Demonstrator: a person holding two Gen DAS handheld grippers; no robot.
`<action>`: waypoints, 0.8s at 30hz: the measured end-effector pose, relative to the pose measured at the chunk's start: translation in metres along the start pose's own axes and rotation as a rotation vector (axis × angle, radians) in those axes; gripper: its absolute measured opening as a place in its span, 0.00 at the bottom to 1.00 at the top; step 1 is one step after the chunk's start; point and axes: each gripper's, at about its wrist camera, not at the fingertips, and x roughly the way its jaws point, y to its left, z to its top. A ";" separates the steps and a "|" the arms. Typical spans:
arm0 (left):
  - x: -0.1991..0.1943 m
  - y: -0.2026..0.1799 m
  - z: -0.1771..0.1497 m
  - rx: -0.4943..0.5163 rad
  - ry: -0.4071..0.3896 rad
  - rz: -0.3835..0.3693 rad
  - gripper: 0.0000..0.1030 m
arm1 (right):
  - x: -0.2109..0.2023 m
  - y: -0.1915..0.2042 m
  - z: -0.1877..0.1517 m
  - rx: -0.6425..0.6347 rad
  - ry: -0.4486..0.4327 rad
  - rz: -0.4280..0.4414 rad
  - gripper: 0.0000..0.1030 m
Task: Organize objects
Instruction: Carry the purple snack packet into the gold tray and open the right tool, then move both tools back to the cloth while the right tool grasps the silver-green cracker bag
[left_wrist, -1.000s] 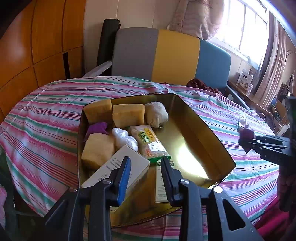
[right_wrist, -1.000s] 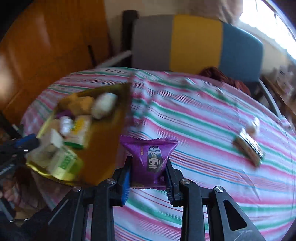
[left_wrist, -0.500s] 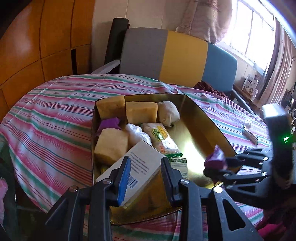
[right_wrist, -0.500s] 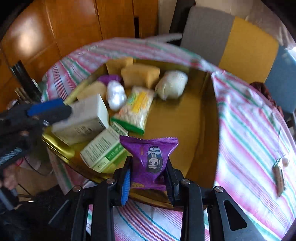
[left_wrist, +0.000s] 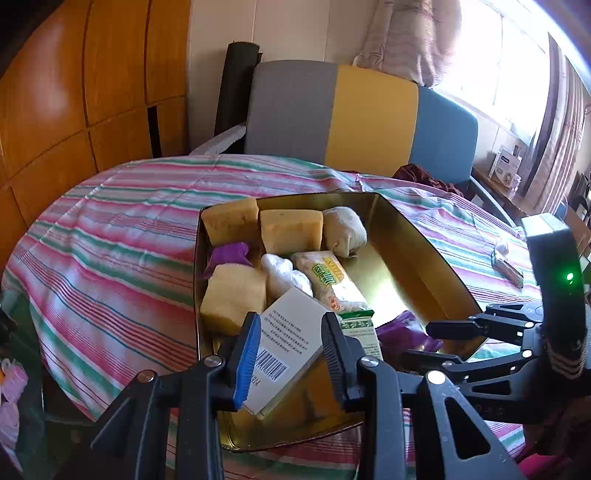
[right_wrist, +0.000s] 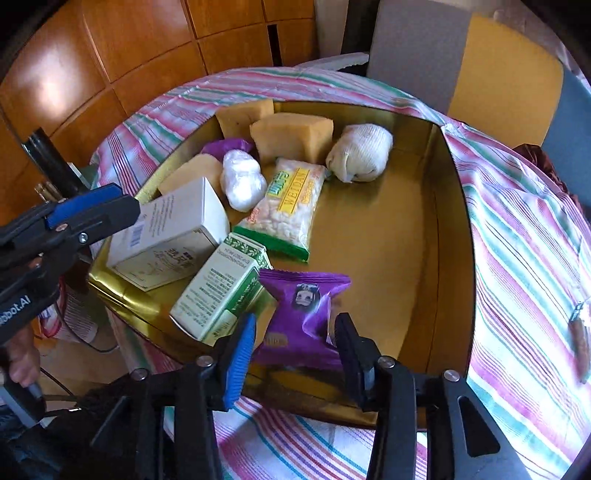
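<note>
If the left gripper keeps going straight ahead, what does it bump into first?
Most likely the white box. It already sits between the open jaws of the left gripper, at the near end of the gold tray.

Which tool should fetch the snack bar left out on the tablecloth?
Right. The right tool has opened, its purple packet lying in the gold tray, and the snack bar lies on its side. The left tool sits at the white box.

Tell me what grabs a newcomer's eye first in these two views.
The gold tray on the striped tablecloth, crowded along its left side with sponges, boxes and a WEIDAN snack bag. Next, the purple snack packet lying at the tray's near edge between the open fingers of the right hand-held gripper.
</note>
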 end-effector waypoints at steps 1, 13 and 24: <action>-0.001 -0.002 0.001 0.005 -0.004 0.000 0.33 | -0.003 -0.001 0.000 0.007 -0.011 0.004 0.48; -0.014 -0.029 0.011 0.086 -0.041 -0.010 0.33 | -0.058 -0.039 -0.015 0.113 -0.148 -0.029 0.50; -0.010 -0.078 0.021 0.207 -0.042 -0.066 0.33 | -0.095 -0.133 -0.057 0.319 -0.174 -0.182 0.63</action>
